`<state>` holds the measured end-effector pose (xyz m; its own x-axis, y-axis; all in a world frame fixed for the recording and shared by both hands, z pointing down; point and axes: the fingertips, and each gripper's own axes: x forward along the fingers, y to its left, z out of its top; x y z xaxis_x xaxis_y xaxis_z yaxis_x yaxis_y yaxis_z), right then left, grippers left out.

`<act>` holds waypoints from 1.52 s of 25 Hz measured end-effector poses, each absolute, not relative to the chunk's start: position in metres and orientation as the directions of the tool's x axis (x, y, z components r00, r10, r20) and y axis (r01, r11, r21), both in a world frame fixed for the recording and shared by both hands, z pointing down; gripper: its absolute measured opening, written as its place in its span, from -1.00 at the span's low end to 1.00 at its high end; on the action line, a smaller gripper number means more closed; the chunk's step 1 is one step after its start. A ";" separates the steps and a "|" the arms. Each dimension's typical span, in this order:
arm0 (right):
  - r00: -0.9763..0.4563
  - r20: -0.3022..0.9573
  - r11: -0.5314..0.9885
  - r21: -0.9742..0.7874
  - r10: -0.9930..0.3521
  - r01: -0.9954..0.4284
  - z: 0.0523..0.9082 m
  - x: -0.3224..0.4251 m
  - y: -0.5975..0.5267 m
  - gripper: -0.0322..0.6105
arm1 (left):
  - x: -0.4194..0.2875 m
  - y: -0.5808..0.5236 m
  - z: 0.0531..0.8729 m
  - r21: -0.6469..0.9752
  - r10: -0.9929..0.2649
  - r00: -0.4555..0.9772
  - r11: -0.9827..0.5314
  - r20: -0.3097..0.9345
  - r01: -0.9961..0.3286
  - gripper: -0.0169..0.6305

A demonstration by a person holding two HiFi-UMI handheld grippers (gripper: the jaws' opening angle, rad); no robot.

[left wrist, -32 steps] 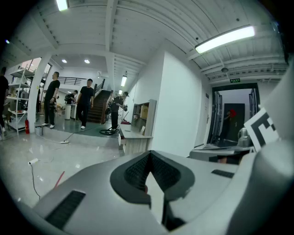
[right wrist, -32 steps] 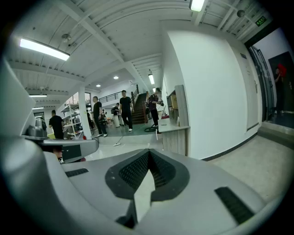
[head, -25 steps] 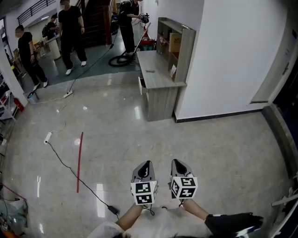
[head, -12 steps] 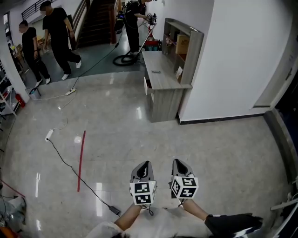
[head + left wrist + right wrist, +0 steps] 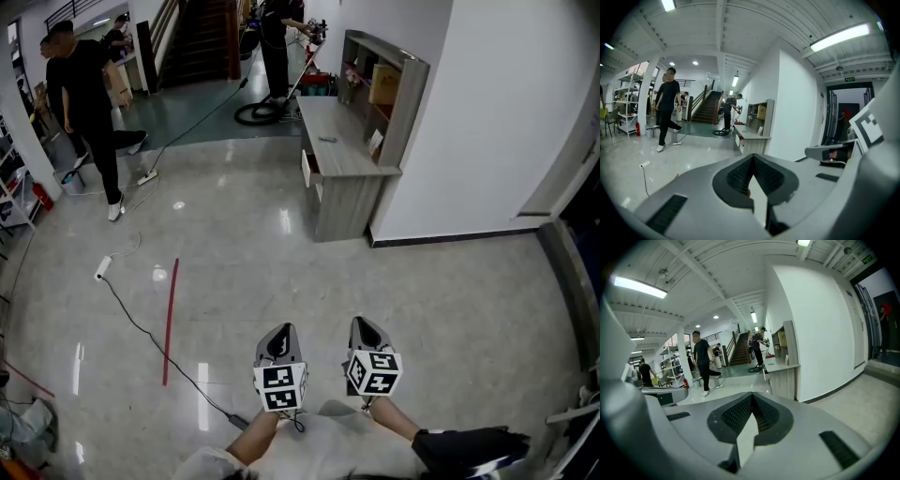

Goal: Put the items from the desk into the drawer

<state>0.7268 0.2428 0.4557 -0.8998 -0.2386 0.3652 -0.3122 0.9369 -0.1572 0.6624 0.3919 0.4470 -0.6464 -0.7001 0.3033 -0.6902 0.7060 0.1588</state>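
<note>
from my end the biggest thing is the glossy grey floor (image 5: 234,253), with a white wall (image 5: 487,112) along the right. the wooden worktop (image 5: 337,155) stands against that wall, well apart from both tongs, with a shelf unit (image 5: 408,89) rising off its back edge. a person in black (image 5: 89,94) walks at the far left and another person (image 5: 277,37) stands by the stairs beyond the worktop. the drawer (image 5: 307,169) sits in the worktop's near left face and juts out a little. low in the head view i see the left tongs (image 5: 279,339) and the right tongs (image 5: 364,330) side by side over the floor, each clenched with its jaws pressed together on nothing. a black cable (image 5: 141,328) and a red strip (image 5: 171,319) lie on the floor to their left. a yellowish box (image 5: 382,84) stands in the shelf unit, and one small dark item (image 5: 326,139) lies on the worktop; i cannot tell what it is.
</note>
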 end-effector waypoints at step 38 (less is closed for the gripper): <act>-0.894 0.423 0.961 -0.153 -0.148 -0.232 0.477 0.454 0.113 -0.90 | 0.405 0.262 0.459 0.164 -0.672 -0.663 0.733 0.331 -0.660 -0.96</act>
<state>0.4541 0.1128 0.4766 -0.8939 -0.1481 0.4231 -0.2316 0.9607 -0.1530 0.4050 0.2616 0.4590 -0.6629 -0.6716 0.3310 -0.6603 0.7328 0.1644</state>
